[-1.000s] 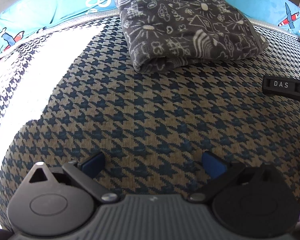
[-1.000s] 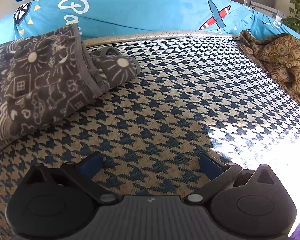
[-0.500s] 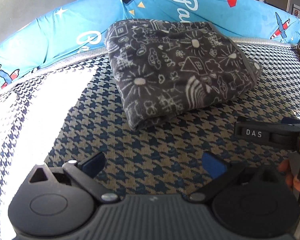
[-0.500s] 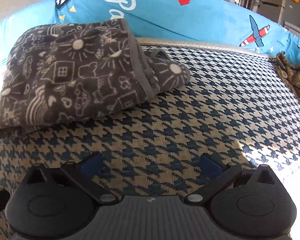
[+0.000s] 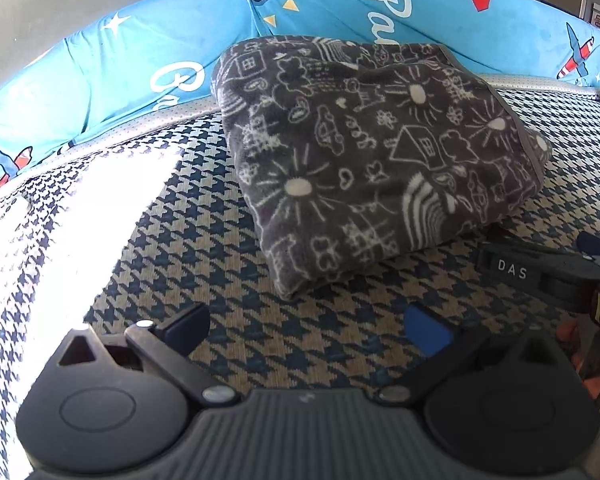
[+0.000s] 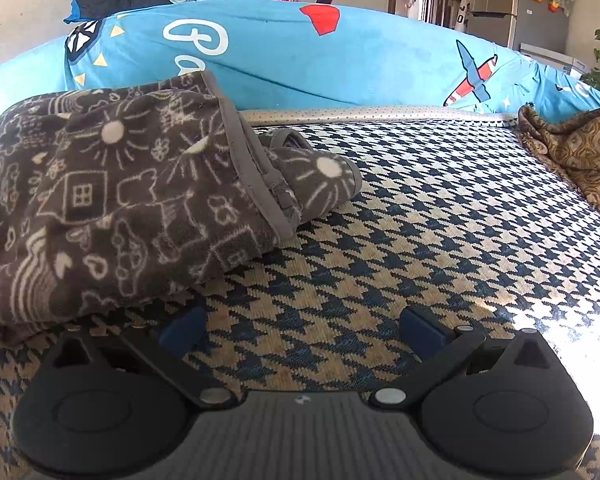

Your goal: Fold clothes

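Both grippers (image 5: 306, 326) (image 6: 300, 328) gape empty before folded grey garment (image 5: 376, 160), brown cloth (image 6: 580, 152) aside.

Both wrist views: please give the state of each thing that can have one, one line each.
Grey doodle-print garment: folded in a thick bundle, lying on the houndstooth surface, held by neither tongs.
Brown patterned cloth: crumpled, unfolded, at the surface's far right edge.
Left tongs: open, empty.
Right tongs: open, empty, beside the garment's near corner.
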